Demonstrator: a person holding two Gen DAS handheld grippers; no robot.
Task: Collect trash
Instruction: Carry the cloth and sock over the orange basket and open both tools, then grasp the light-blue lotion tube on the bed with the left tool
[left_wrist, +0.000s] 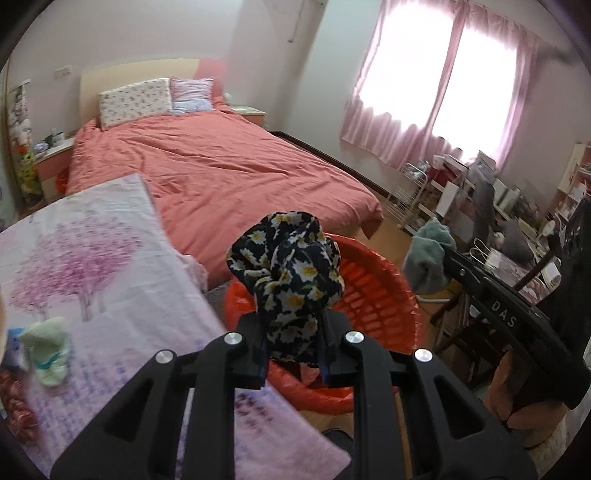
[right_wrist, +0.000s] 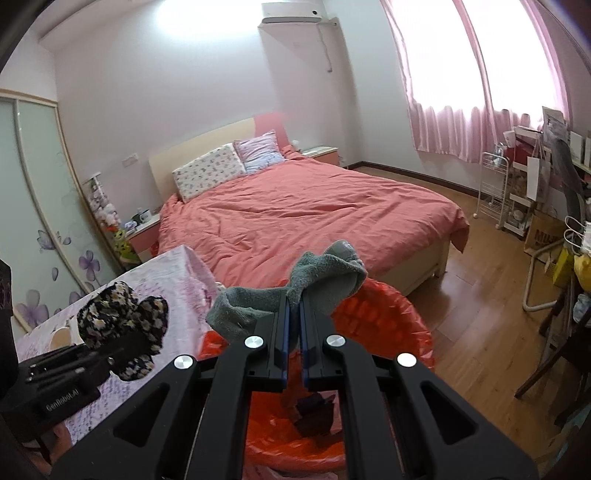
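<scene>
My left gripper (left_wrist: 293, 332) is shut on a crumpled black cloth with daisy print (left_wrist: 288, 273) and holds it above the red basket (left_wrist: 380, 291); the cloth also shows in the right wrist view (right_wrist: 122, 325). My right gripper (right_wrist: 293, 306) is shut on a grey-green sock (right_wrist: 314, 291) over the same red basket (right_wrist: 391, 317), which is lined with a red bag and holds a dark item (right_wrist: 314, 413). The sock also shows in the left wrist view (left_wrist: 428, 262), held by the right gripper.
A table with a pink floral cloth (left_wrist: 92, 258) stands to the left, with a pale green sock (left_wrist: 48, 343) on it. A bed with a coral cover (left_wrist: 221, 166) lies behind. A chair and cluttered shelves (left_wrist: 491, 206) stand at the right.
</scene>
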